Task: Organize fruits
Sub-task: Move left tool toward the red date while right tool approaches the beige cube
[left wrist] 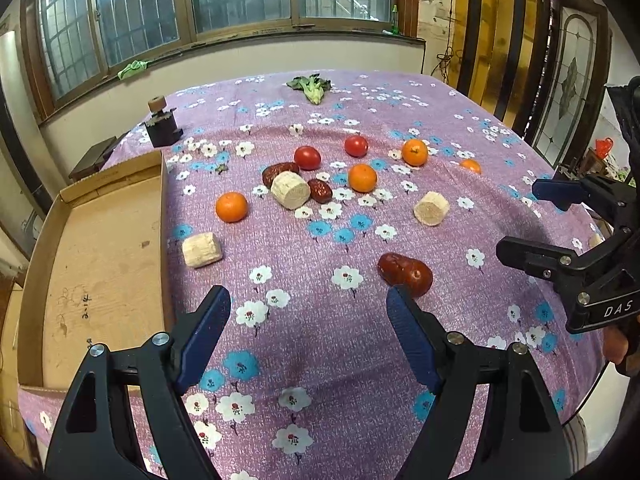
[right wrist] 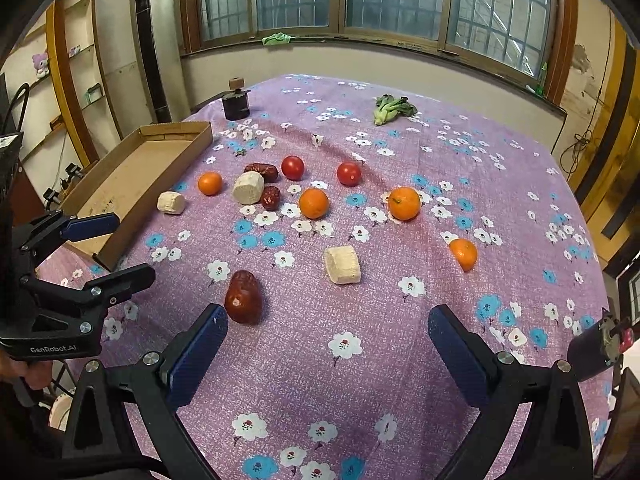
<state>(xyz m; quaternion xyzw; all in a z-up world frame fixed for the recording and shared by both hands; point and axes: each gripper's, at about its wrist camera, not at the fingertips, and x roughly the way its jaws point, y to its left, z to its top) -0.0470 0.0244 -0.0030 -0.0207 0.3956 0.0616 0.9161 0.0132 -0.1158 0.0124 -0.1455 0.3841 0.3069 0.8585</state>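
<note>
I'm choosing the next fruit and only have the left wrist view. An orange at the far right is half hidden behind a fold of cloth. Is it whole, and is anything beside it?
Observer: The right wrist view shows that orange whole, lying alone on the tablecloth, apart from the other fruit.
Operator: I see the right gripper only side-on. Is it holding anything?
Observer: No. The right gripper is open, with only cloth between its fingers. The nearest red date lies just beyond its left fingertip.
</note>
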